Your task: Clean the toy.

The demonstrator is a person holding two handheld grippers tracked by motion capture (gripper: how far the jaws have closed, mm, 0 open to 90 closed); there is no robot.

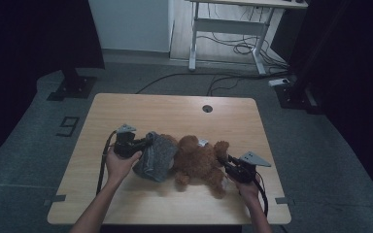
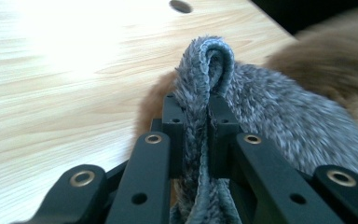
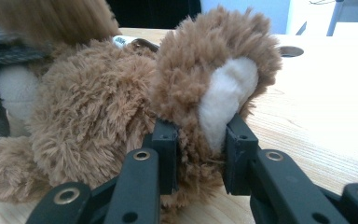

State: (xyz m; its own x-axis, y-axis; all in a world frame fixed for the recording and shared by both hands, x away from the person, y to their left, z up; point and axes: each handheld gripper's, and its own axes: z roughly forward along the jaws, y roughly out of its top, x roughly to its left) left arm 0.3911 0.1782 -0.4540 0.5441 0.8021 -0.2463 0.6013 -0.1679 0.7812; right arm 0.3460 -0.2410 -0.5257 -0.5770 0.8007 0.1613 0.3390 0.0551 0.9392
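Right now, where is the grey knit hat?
High view: the grey knit hat covers the teddy bear's head at table centre-left, its edge pinched in the left tongs.

A table [image 1: 126, 204] holds a teddy bear [image 1: 199, 160] lying near its middle, head toward the left. A knitted hat [image 1: 155, 156] sits over the head. The left gripper [image 1: 135, 145] is at the hat's left edge — the right gripper [image 1: 228, 165] at the bear's foot [image 3: 223, 93], on the right. Behind the table stands a desk [image 1: 233, 29], cables [image 1: 233, 48] on the floor beneath it.
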